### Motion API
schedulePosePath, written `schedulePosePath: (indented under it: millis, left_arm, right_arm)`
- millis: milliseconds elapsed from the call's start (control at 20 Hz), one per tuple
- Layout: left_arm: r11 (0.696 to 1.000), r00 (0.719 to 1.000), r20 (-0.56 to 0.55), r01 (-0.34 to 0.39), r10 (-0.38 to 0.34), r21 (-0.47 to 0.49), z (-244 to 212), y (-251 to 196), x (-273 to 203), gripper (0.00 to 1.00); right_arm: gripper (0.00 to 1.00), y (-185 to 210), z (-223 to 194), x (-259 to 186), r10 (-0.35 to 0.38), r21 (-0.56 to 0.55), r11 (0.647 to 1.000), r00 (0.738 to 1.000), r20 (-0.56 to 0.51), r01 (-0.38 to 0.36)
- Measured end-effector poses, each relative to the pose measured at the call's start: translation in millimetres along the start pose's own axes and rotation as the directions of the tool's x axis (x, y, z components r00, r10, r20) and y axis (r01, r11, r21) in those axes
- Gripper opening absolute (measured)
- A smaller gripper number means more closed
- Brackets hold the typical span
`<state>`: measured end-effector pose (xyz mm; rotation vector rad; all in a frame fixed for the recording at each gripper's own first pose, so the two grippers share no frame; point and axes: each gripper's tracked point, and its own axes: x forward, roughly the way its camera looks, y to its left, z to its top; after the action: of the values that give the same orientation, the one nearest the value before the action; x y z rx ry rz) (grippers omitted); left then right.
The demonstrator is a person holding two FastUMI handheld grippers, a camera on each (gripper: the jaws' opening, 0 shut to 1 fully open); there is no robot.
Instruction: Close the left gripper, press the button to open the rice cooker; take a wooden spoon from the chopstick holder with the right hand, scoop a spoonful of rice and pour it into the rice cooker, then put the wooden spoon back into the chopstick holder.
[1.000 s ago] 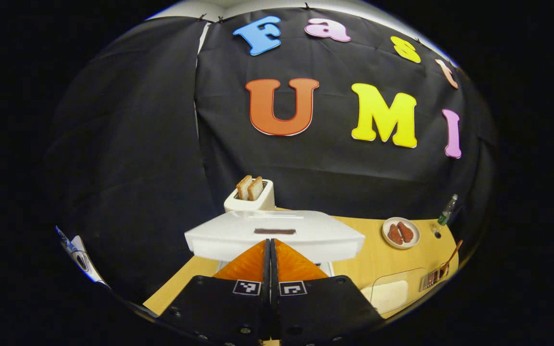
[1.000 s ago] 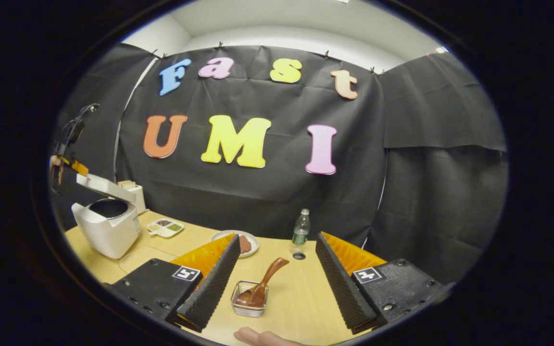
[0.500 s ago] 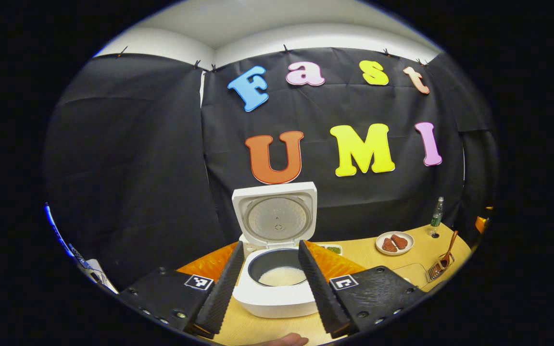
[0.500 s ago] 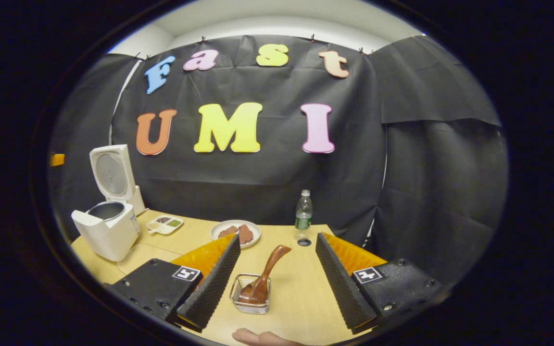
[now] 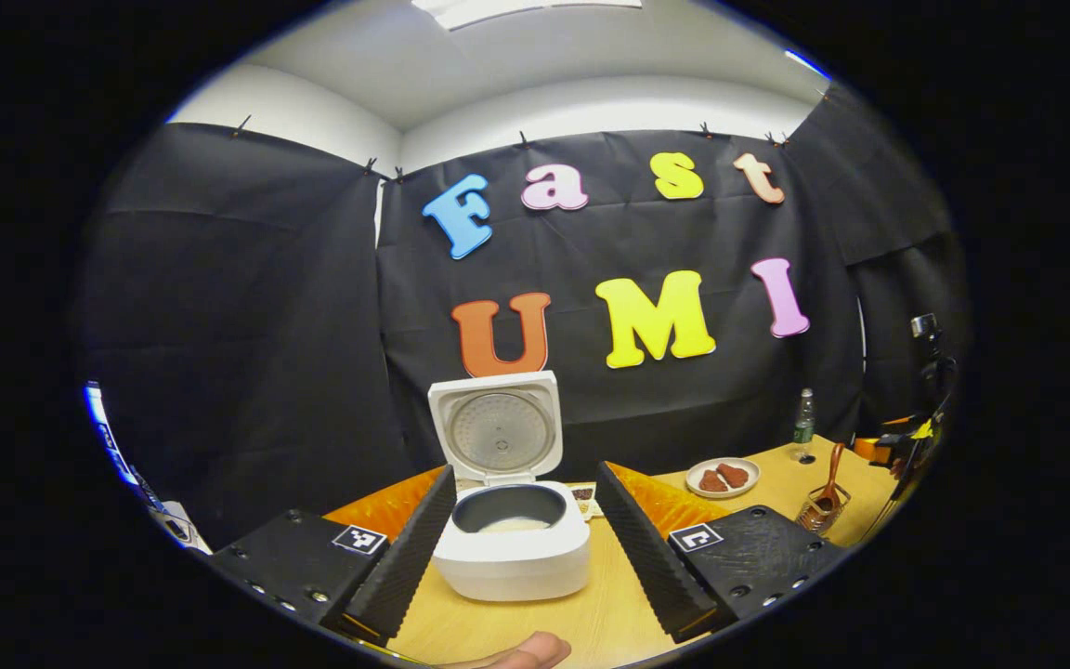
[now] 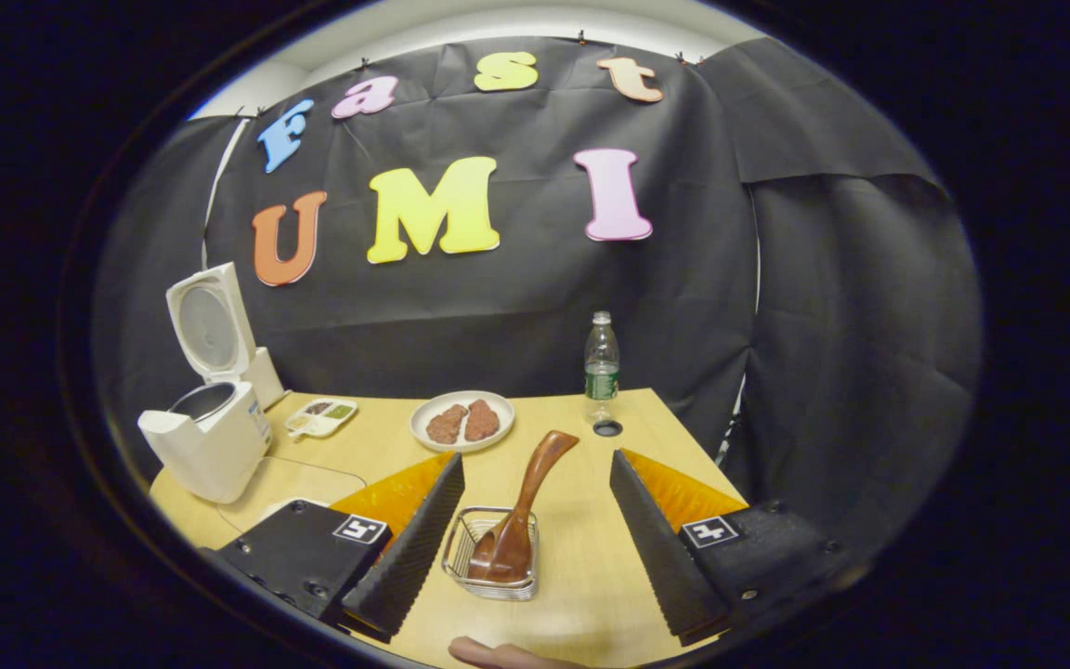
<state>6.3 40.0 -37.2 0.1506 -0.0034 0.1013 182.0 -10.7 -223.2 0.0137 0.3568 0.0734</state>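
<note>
Cooker (image 5: pixel 511 548) open. Right claw (image 6: pixel 535 534) is spread, spoon (image 6: pixel 521 520) leaning in the holder (image 6: pixel 490 565) between its fingers; best drop onto the handle and pinch firmly. Left claw (image 5: pixel 521 548) also spread, idle.

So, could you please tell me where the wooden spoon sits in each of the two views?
Left gripper view: the wooden spoon is far right, standing in the chopstick holder.
Right gripper view: low centre, between that gripper's open fingers, leaning in the holder.
Shared landmark: the plate of brown food just beyond it.
</note>
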Motion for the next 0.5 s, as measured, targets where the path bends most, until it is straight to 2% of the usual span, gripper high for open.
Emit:
schedulePosePath:
  millis: [250,450,500]
  left_arm:
    - [0.999,0.999,0.017,0.044,-0.044,-0.003,0,-26,-14,0.95]
    - [0.997,0.999,-0.013,0.049,-0.05,-0.053,-10,-28,-18,0.95]
    - [0.997,0.999,-0.028,0.042,-0.044,-0.067,-14,-27,-16,1.0]
  right_arm:
    - [1.0,-2,-36,47,-0.004,0.042,0.999,0.992,-0.123,0.009]
    - [0.99,1,-48,75,-0.009,0.027,1.0,0.985,-0.174,0.014]
    - [0.99,6,-50,80,0.013,0.042,0.999,0.984,-0.178,-0.006]
